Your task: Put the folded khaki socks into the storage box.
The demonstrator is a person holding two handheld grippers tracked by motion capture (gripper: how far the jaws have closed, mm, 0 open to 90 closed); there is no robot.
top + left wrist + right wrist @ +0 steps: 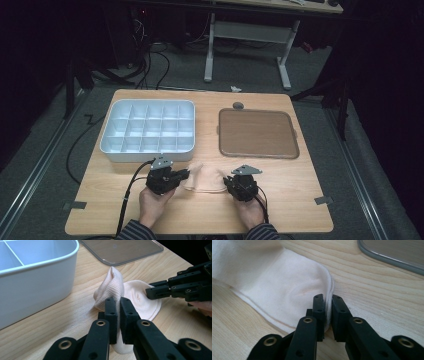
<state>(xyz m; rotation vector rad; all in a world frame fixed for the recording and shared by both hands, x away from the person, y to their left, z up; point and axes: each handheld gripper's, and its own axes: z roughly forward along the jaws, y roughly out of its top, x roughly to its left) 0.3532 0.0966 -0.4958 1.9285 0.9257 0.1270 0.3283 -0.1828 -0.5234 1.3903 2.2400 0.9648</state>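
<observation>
Two tongs grip one cream sock [204, 178] on the near counter [295, 175]: left tongs [118, 302] clamped on its raised cuff, right tongs [327, 301] nipping its rim, apparently to spread it flat.

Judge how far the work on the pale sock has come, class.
Done: both grippers have hold of the pale peach knit sock, the left gripper pinching a raised fold, the right gripper its rounded edge. In hand: handling it on the wooden table. Left: nothing lies yet in the white divided plastic box.
</observation>
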